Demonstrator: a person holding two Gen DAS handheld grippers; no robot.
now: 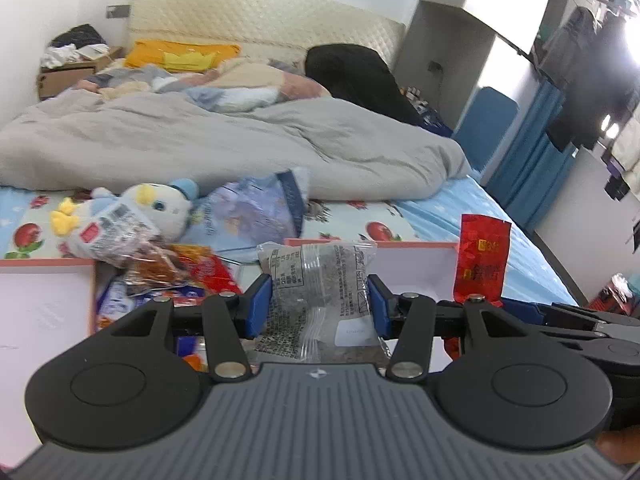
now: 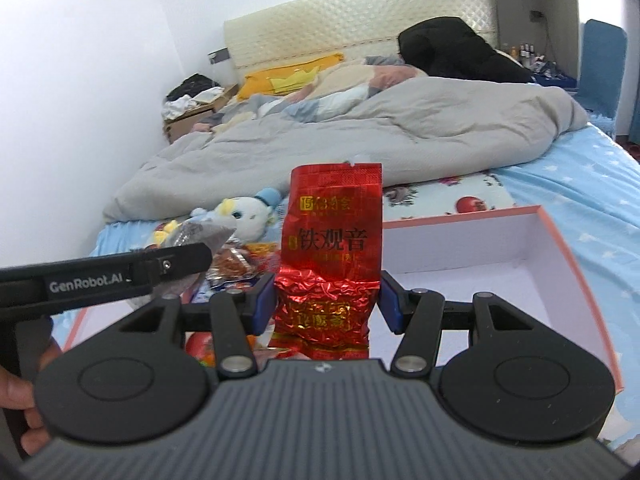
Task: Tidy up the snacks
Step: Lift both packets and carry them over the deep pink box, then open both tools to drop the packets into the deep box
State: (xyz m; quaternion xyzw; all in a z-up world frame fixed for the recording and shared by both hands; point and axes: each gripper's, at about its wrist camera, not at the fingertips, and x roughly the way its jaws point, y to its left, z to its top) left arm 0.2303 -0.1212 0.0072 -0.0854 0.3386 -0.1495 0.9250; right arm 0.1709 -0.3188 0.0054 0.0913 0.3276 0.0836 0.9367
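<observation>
My left gripper [image 1: 320,306] is shut on a clear packet of dark snack [image 1: 320,280], its blue pads pressing both sides. In the right wrist view my right gripper [image 2: 326,300] is shut on a red foil tea packet [image 2: 332,240], held upright; the same red packet [image 1: 482,264] shows at the right of the left view. The left gripper's arm [image 2: 120,276] reaches in from the left with the clear packet [image 2: 204,236] at its tip. A pile of loose snack packets [image 1: 160,272] lies to the left. A white box with pink edges [image 2: 480,248] sits open on the bed.
A plush duck toy [image 1: 156,204] and a blue-purple bag [image 1: 248,212] lie behind the snack pile. A grey duvet [image 1: 200,140] covers the bed further back. The patterned blue sheet [image 2: 580,184] runs to the right. A hand [image 2: 16,396] shows at the left edge.
</observation>
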